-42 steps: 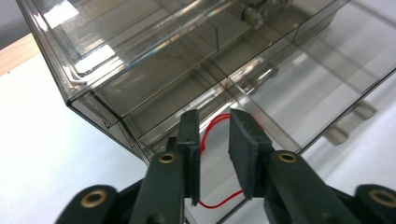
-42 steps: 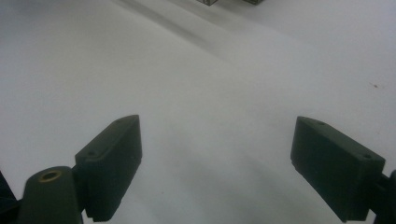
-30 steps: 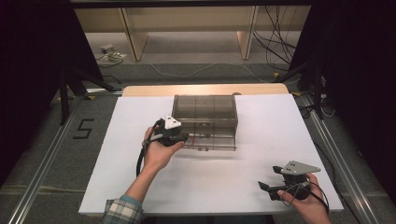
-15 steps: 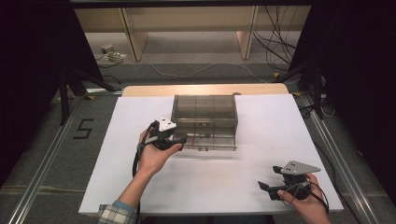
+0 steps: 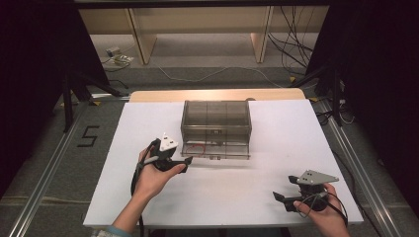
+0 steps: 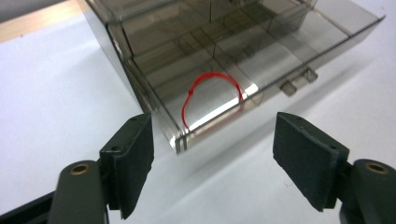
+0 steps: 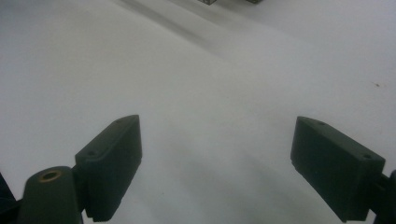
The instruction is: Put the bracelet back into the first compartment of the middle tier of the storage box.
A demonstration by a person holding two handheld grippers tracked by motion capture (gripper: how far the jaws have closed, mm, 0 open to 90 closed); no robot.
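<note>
Left gripper (image 6: 212, 163) at drawer (image 6: 233, 88) corner, jaws just opened wide, nothing between.
Smoky clear plastic, boxy; thin red band (image 6: 212, 95) inside, ahead. Right gripper (image 7: 215, 163) open over matte white table (image 5: 276, 197).

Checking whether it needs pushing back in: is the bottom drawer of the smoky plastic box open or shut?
Open: the bottom drawer juts out past the box, a red rubber band lying inside.

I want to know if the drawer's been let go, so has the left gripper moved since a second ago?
Yes. The left gripper has drawn back from the clear drawer box toward the table's left front, its jaws just opening, with nothing between them.
</note>
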